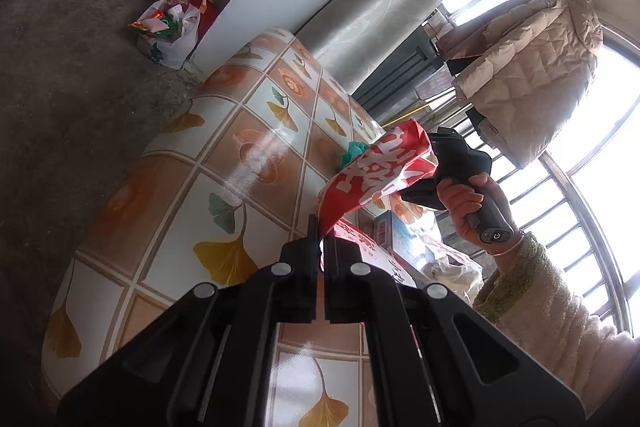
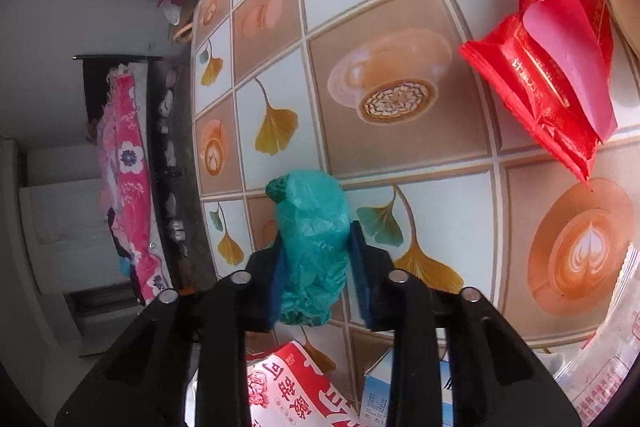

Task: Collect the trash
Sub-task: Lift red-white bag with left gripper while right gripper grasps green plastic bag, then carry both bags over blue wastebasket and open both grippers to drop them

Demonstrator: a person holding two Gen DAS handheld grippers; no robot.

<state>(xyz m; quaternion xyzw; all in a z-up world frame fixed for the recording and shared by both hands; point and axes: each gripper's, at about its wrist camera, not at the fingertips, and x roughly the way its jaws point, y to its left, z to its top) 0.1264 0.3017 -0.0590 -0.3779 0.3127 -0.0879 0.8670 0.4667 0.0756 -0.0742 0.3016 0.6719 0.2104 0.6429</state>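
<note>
Left gripper (image 1: 320, 239) clamped the red printed plastic bag (image 1: 380, 171) by its rim, presumably as trash receptacle, while right gripper (image 2: 316, 259), jaws narrowed, pinched the crumpled teal plastic wad (image 2: 310, 243) on the tile-patterned tablecloth (image 2: 360, 27), a red foil wrapper (image 2: 552, 67) lying at two o'clock.

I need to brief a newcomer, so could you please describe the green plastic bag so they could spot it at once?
Find the table with the ginkgo-leaf and coffee-cup cloth. The teal-green plastic bag lies crumpled between the right gripper jaws. Every wrapper near it is red or white and printed; it alone is plain and translucent.
</note>
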